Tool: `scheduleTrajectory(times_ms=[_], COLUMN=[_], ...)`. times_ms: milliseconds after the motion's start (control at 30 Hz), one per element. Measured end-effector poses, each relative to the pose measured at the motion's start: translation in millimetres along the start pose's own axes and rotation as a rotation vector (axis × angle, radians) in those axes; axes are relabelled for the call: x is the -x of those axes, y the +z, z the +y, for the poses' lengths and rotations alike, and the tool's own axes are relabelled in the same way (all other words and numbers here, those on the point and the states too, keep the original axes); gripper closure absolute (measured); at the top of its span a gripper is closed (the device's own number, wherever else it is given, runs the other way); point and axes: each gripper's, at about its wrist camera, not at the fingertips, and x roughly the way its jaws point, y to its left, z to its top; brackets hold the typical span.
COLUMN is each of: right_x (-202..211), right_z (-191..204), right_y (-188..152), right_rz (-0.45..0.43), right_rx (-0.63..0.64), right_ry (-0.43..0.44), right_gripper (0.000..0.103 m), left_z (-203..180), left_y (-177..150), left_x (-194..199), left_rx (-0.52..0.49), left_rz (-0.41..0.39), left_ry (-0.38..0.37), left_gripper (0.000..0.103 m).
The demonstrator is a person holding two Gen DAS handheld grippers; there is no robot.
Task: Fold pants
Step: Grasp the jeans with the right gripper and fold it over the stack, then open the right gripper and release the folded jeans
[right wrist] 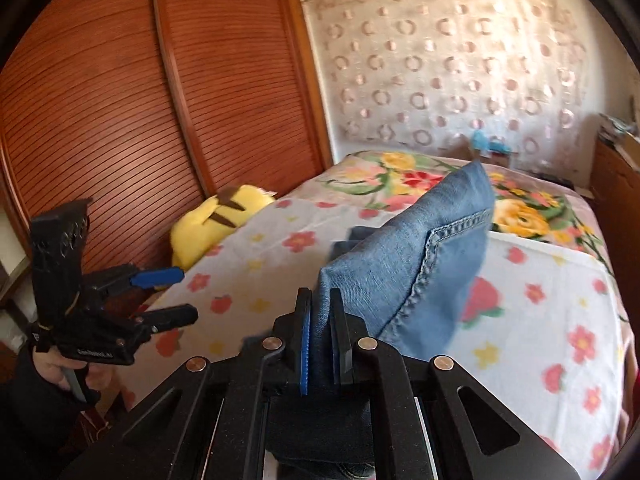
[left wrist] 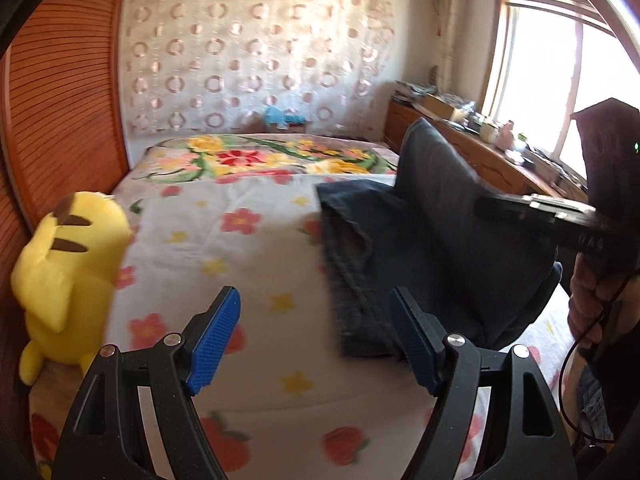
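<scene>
Blue denim pants [left wrist: 432, 248] lie on the right side of the flowered bed [left wrist: 248, 248], partly lifted. My right gripper [right wrist: 320, 300] is shut on a stitched edge of the pants [right wrist: 416, 256] and holds that part up above the bed; it shows in the left wrist view [left wrist: 532, 208] at the right, over the cloth. My left gripper [left wrist: 316, 300] is open and empty, just above the bed with its right finger by the pants' near edge. It also shows in the right wrist view [right wrist: 180, 296] at the left, open.
A yellow plush toy [left wrist: 68, 272] sits at the bed's left edge against the wooden sliding wardrobe [right wrist: 120, 100]. A cluttered wooden cabinet [left wrist: 480, 148] stands along the right under the window. A curtain hangs behind the bed.
</scene>
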Motion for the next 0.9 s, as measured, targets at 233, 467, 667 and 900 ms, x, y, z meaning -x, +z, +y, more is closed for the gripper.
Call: scheduleTrajectory(times_ms=[233, 467, 667, 900], right_x=[-68, -113, -92, -72], right_z=[16, 17, -6, -31], right_y=[-2, -7, 6, 20], right_rz=[0.09, 0.173, 0.103, 0.034], right_rx=[0.036, 0.054, 0.012, 0.028], right_ry=[0.1, 0.104, 0.075, -0.016], right_gripper=[0.1, 0.1, 0.1, 0.1], left_z=[33, 46, 36, 8], left_y=[-3, -9, -9, -7], left_x=[13, 14, 5, -14], left_rx=[0.041, 0.058, 0.053, 0.025], left_rz=[-0.019, -0.011, -0.001, 0.024], left_ry=[0.048, 0.062, 0.042, -0.018], left_gripper=[0.026, 0.026, 0.026, 0.026])
